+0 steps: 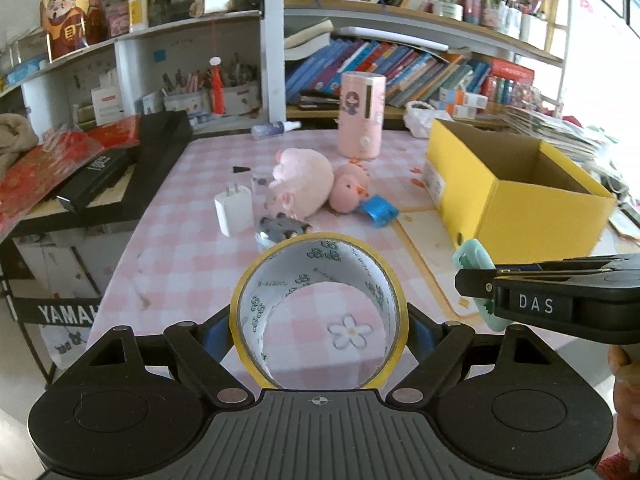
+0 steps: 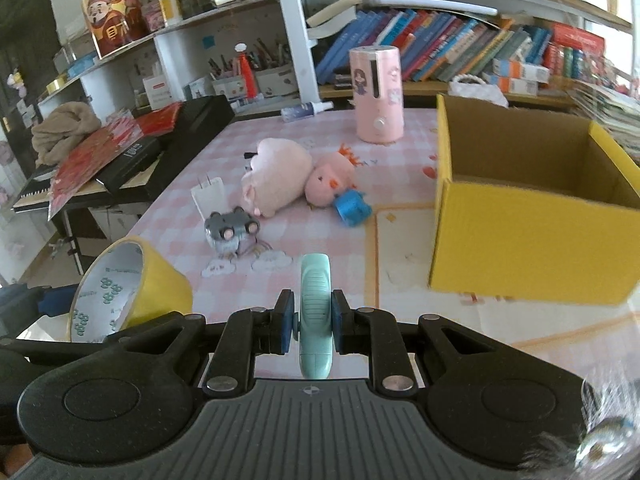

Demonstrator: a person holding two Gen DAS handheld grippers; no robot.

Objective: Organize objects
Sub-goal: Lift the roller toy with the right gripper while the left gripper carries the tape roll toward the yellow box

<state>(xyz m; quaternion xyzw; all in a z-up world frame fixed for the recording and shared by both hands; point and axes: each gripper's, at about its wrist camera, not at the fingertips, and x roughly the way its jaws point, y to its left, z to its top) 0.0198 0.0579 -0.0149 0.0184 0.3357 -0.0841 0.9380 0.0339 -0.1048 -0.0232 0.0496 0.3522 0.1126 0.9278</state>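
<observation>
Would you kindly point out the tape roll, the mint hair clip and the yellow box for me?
tape roll (image 1: 320,276): left wrist view, inner cardboard wall of the ring.
mint hair clip (image 2: 315,304): right wrist view, ridged spine between the jaws.
yellow box (image 2: 532,240): right wrist view, near outer wall.

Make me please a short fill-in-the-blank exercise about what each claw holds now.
1. The left claw is shut on a roll of yellow ____.
2. The right claw grips a mint-green hair ____.
3. The yellow box stands open and looks ____ inside.

Missing words: tape; clip; empty
</observation>
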